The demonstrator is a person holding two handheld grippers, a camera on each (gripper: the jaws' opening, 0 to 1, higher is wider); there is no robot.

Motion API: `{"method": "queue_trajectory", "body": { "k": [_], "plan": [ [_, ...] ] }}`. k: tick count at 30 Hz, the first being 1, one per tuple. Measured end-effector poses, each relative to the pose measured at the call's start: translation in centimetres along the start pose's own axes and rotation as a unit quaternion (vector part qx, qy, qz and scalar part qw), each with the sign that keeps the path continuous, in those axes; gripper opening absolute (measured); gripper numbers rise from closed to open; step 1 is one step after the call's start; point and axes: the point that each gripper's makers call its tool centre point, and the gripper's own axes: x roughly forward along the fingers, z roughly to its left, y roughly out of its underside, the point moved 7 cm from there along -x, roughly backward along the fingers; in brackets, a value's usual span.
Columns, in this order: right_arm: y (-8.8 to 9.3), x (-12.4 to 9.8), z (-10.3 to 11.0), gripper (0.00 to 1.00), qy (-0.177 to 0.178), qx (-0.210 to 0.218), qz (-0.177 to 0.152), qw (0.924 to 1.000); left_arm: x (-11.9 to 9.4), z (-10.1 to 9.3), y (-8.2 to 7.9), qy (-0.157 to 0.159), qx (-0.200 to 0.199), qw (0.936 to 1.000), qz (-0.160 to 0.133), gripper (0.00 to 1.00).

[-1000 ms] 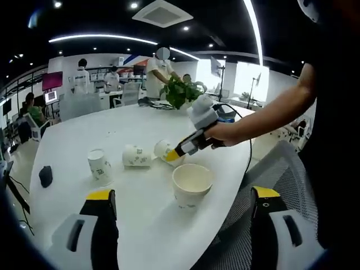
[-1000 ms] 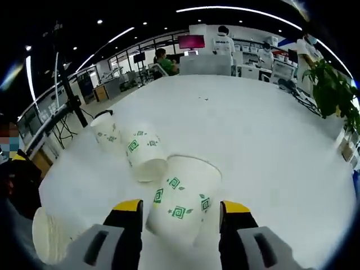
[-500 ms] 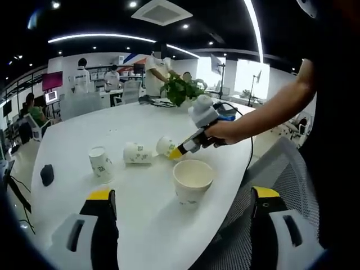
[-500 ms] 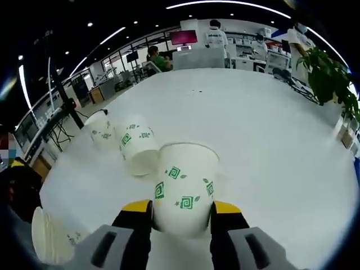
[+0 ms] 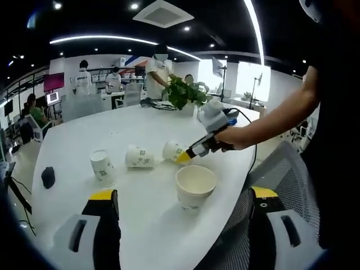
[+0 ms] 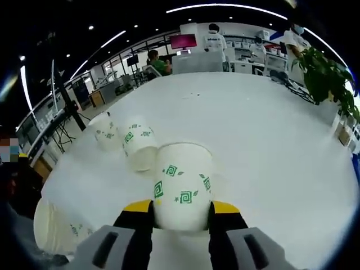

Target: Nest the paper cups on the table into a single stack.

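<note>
The right claw clamps a tipped paper cup by its sides, likely to carry it into the upright cup nearby on the desk, while the left claw waits wide open.

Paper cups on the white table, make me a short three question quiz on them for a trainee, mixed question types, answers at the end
1. True or false: the right gripper is shut on a paper cup.
2. How many cups are on the white table, counting the gripped one?
A. two
B. four
C. six
3. Fill in: the large cup with its mouth up stands nearest the ___ gripper.

Key: 1 true. 2 B: the gripped cup, another lying cup, an upright cup and the large cup. 3 left.
</note>
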Motion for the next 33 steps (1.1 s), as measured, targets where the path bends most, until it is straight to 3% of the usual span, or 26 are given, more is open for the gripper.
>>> {"method": "queue_trajectory", "body": {
  "k": [11,19,33],
  "plan": [
    [0.3,-2.4,0.6,0.37,-0.02,-0.008,-0.024,0.9995,0.2,0.5,-0.5,-0.01,-0.011,0.9998,-0.012,0.88],
    [-0.8,-4.0,1.0,0.37,-0.042,-0.014,-0.048,0.9979,0.7,0.7,-1.7,-0.004,-0.014,0.9996,-0.025,0.83],
    [-2.4,-8.0,3.9,0.37,-0.118,-0.036,-0.067,0.9901,2.1,0.6,-3.3,0.018,0.007,0.9995,-0.023,0.71]
  ]
}}
